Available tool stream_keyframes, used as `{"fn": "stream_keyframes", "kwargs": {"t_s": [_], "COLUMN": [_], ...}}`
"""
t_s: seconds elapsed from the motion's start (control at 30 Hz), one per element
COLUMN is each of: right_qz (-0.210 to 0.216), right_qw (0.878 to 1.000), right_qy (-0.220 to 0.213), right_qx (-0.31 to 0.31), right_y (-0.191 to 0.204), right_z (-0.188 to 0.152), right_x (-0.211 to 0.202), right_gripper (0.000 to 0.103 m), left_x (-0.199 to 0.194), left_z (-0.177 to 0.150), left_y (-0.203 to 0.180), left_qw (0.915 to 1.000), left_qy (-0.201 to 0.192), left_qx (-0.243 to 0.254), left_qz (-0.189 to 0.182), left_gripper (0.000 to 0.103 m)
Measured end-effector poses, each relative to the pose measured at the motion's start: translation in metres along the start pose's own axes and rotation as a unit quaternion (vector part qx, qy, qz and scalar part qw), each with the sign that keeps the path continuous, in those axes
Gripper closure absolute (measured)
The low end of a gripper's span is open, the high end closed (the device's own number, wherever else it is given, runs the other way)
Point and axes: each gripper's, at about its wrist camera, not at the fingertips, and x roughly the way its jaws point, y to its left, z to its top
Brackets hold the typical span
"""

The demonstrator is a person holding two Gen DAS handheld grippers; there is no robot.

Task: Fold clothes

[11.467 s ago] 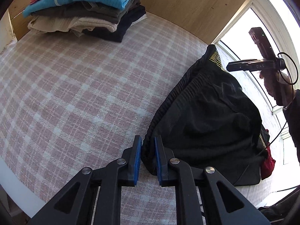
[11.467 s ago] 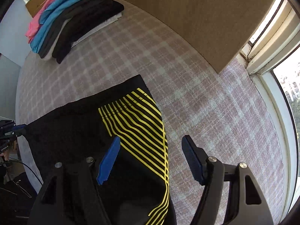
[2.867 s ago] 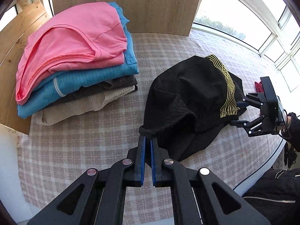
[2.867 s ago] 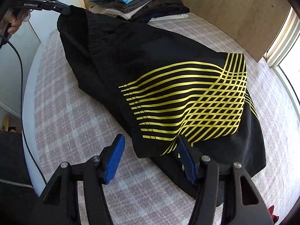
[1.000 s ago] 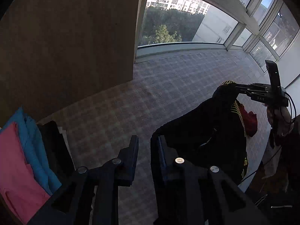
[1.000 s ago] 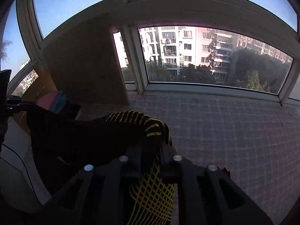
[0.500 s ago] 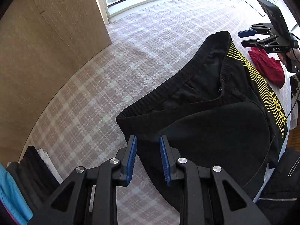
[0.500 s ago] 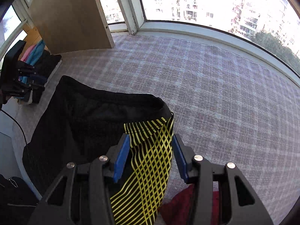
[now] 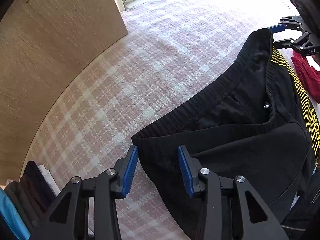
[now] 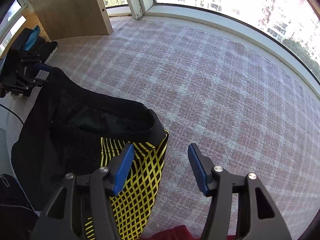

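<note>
Your left gripper [image 9: 158, 168] had its jaws wide apart, holding nothing, straddling the waistband corner of the shorts [image 9: 230, 140]. Your right gripper [image 10: 160, 168] gaped likewise, empty, at the shorts' other corner. The shorts lay on the bench [image 10: 210, 80]; their hems were cut off.

- The left hand-held gripper [image 9: 158, 168], jaws apart, straddles the waistband corner of the black shorts [image 9: 230, 132] at 6 o'clock.
- The right hand-held gripper [image 9: 280, 35] sits at 2 o'clock.
- Red cloth [image 9: 306, 78] lies at 3 o'clock on the plaid-covered counter [image 9: 160, 60].
</note>
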Motion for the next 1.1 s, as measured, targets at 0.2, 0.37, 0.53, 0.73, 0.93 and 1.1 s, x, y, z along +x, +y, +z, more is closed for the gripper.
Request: {"fn": "stream_keyframes", "kwargs": {"t_s": [0.2,0.37,0.53,0.73,0.93,1.1], "right_qz": [0.021,0.045,0.058,0.033,0.039,0.041], "right_qw": [0.999,0.997,0.997,0.997,0.993,0.997], "right_qy": [-0.002,-0.013,-0.016,-0.057,-0.042,-0.032], "right_qx": [-0.03,-0.068,-0.048,0.04,0.106,0.063], "right_y": [0.003,0.014,0.009,-0.012,-0.025,-0.016], "right_z": [0.004,0.009,0.021,0.042,0.055,0.041], "right_x": [0.001,0.007,0.02,0.01,0.008,0.009], "right_gripper": [0.046,0.046,0.06,0.092,0.048,0.039], "left_x": [-0.014,-0.018,-0.022,-0.005,-0.019,-0.007], "left_z": [-0.01,-0.018,-0.027,-0.027,-0.032,-0.021], "left_y": [0.011,0.025,0.034,0.085,0.08,0.069], "left_qw": [0.9971,0.9938,0.9902,0.9808,0.989,0.993], "left_qy": [-0.031,-0.045,-0.07,-0.059,-0.074,-0.055], "left_qx": [-0.026,-0.05,-0.062,-0.145,-0.105,-0.085], "left_qz": [-0.064,-0.089,-0.104,-0.116,-0.073,-0.06], "left_gripper": [0.095,0.095,0.096,0.092,0.072,0.072]}}
